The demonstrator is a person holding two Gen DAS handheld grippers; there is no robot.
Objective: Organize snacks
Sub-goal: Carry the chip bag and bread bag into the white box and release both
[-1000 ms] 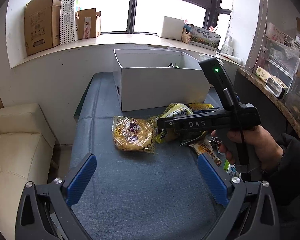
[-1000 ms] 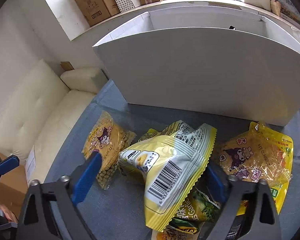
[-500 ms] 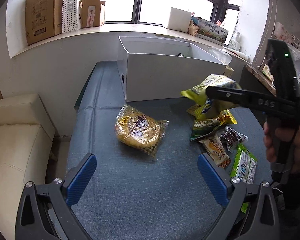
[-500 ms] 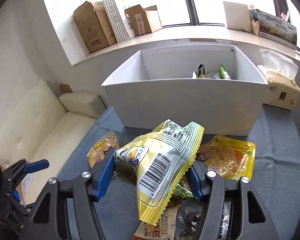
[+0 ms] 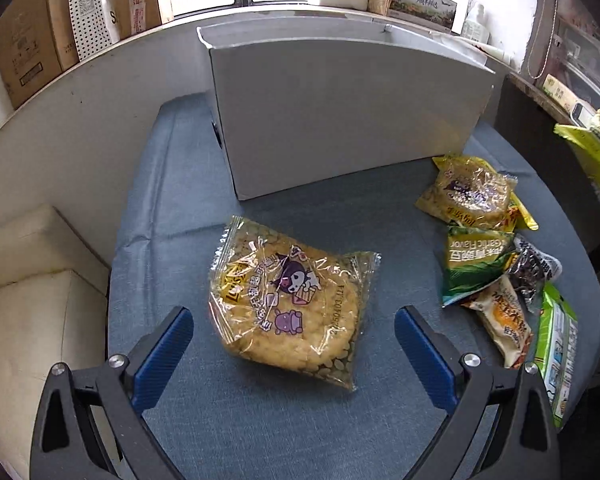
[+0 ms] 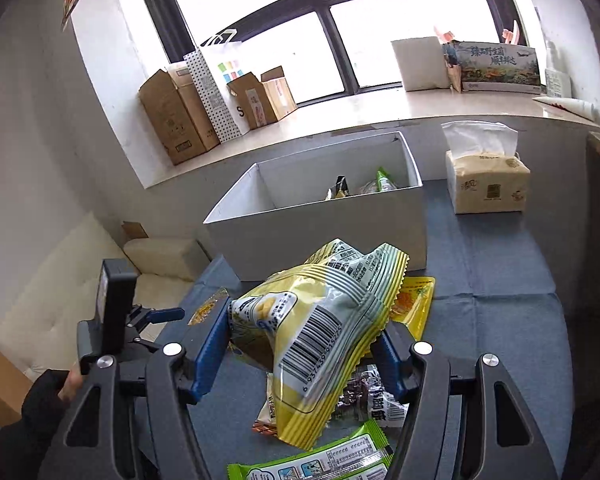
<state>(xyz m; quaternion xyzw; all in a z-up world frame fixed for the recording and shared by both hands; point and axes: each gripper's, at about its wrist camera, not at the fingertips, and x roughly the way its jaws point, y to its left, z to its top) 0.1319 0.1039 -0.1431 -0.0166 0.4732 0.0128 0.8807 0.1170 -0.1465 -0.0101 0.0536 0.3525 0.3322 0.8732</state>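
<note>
Right tool (image 6: 302,344) clamps a crinkly yellow-grey snack bag (image 6: 320,332) with barcode, held above the blue cloth table (image 6: 500,320), near side of the white box (image 6: 320,220). Only the right wrist view shows inside the box: a few packets (image 6: 364,188) at its far right; also a tissue pack (image 6: 488,184) to the right. Left tool (image 5: 294,356) spread wide, holding nothing, over a flat clear-wrapped cracker pack (image 5: 288,300). Left view alone shows the loose pile of glossy packets (image 5: 492,264) at right; the box there is just a blank wall.
</note>
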